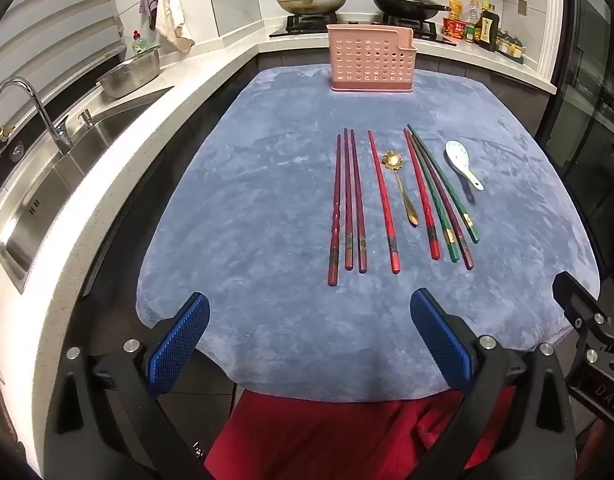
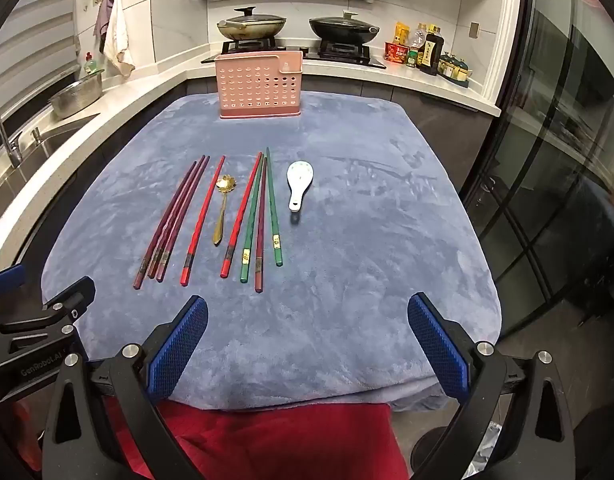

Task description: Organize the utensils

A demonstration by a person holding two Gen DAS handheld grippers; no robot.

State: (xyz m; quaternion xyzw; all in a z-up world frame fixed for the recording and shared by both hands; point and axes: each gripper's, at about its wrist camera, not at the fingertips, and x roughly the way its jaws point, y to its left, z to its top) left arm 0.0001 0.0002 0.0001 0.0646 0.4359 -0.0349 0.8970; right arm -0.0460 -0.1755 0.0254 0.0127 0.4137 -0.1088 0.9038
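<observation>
left tongs [image 1: 307, 344]: spread wide, nothing between the pads, over the near edge of the bench, angled down
right tongs [image 2: 307, 344]: spread wide, holding nothing, just right of the left tongs, also at the near edge
bench [image 1: 247, 208]: covered by a blue-grey plush cloth
chopsticks [image 1: 349, 200]: eight, mid-bench, lying near-to-far; three dark red on the left, one red alone, then a touching group of four (red, green, dark red, green) on the right
gold spoon [image 1: 401, 188]: between the lone red chopstick and the group of four, bowl at the far end
white ceramic spoon [image 2: 300, 184]: right of the chopsticks, apart from them, bowl far
pink holder [image 1: 371, 58]: perforated, upright at the far edge of the cloth, well apart from the utensils
</observation>
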